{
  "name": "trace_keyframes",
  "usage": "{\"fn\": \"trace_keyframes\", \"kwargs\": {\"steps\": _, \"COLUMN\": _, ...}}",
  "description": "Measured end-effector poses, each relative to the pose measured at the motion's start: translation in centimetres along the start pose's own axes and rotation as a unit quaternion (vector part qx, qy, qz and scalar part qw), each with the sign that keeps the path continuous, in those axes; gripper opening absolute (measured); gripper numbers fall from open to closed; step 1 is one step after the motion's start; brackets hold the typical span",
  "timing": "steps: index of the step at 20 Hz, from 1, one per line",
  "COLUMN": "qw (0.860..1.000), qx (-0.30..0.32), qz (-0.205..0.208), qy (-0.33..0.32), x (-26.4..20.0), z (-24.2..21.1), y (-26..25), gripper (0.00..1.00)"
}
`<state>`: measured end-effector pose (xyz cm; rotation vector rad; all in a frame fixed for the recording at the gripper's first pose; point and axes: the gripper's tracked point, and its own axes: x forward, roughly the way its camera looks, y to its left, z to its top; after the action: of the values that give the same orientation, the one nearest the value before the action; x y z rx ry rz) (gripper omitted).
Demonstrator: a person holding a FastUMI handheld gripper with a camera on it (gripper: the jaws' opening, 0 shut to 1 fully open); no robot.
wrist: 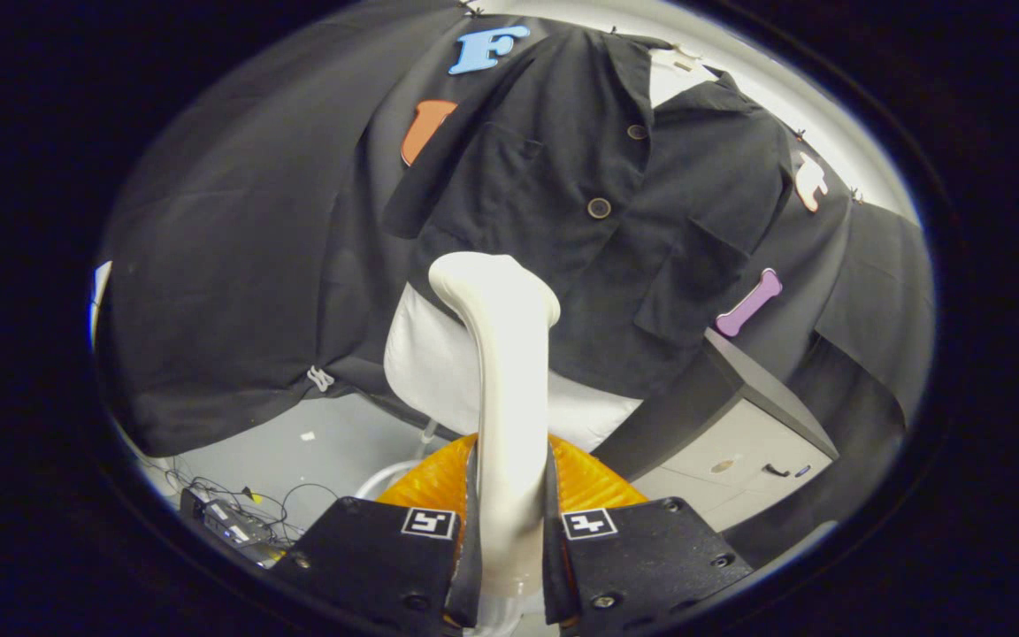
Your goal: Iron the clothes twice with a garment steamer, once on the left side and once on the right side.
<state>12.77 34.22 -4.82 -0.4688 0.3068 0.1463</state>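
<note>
A white garment steamer [502,389] rises between my two black fingers [386,553], and my gripper [509,531] is shut on its handle. Its head curves away from me at the top and sits close to the lower front of a black short-sleeved shirt [563,203]. The shirt hangs on a white torso form [439,363], buttoned down the middle, with chest pockets on both sides. The steamer head is just left of the button line, near the shirt's hem; I cannot tell whether it touches the cloth.
An orange ribbed piece [439,482] lies behind the steamer handle, just beyond my fingers. A white cabinet with a dark top [739,442] stands to the right of the torso form. Cables and a small device [231,522] lie on the grey floor left of my fingers.
</note>
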Motion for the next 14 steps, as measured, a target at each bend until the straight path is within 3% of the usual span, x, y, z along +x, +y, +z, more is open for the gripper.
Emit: {"fn": "trace_keyframes", "kwargs": {"steps": 14, "qw": 0.997, "qx": 0.065, "qz": -0.029, "qy": 0.020, "x": -4.3, "z": -3.5, "y": -11.3, "gripper": 0.30}}
